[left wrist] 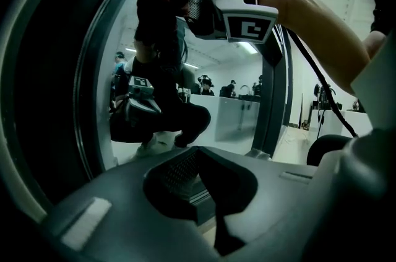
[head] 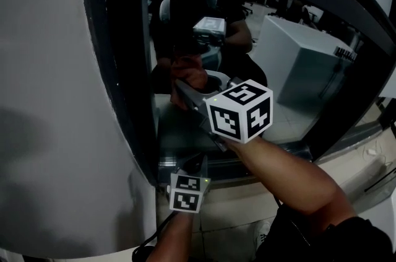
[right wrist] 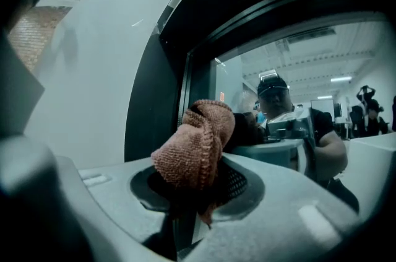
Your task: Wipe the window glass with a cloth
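The window glass [head: 185, 25] sits in a dark frame and mirrors a crouching person. My right gripper [head: 185, 89] is shut on a bunched reddish-brown cloth [head: 189, 72], which it holds against the glass near the frame's left side. In the right gripper view the cloth [right wrist: 195, 149] bulges up out of the jaws of the gripper [right wrist: 193, 196], close to the glass [right wrist: 297, 87]. My left gripper [head: 199, 166] hangs lower, by the sill, shut with nothing in it. In its own view the left gripper [left wrist: 198, 183] looks up at the right gripper [left wrist: 238, 4] and the glass [left wrist: 223, 112].
A wide dark frame [head: 117, 69] borders the pane, with a white wall [head: 43, 100] to its left. A pale sill [head: 260, 189] runs below. White cabinets [head: 303, 62] and other people show in the glass. A black cable [left wrist: 322, 87] trails from the right gripper.
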The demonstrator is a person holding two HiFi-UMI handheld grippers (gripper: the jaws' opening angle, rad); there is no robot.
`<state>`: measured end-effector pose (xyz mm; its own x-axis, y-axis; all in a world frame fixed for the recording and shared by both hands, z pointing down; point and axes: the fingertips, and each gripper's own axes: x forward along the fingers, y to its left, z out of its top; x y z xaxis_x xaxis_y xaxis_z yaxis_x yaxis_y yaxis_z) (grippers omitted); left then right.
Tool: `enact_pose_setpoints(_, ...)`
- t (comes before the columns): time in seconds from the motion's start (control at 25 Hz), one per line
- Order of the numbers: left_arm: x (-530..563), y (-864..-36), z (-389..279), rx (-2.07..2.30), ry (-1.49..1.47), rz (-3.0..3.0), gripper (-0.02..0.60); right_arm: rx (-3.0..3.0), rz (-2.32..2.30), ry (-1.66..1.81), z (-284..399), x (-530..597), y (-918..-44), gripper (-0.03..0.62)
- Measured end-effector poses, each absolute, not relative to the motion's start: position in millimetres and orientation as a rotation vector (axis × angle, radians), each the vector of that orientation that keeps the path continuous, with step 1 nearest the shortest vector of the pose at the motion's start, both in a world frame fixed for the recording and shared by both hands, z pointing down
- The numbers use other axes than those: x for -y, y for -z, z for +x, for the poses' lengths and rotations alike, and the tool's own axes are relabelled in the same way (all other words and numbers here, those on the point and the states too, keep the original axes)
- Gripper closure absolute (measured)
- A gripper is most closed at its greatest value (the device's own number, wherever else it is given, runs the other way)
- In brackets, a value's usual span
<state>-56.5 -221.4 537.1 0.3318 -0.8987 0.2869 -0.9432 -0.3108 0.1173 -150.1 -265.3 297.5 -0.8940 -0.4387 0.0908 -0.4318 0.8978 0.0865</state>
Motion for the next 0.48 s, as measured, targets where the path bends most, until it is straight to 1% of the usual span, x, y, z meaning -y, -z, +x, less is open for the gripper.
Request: enact_pose_setpoints(0.48, 225, -544, -50, 1.649, -0.274, 2.335, 0.565, 2.949, 0.763, 0.062, -86, 284, -291, 0.489)
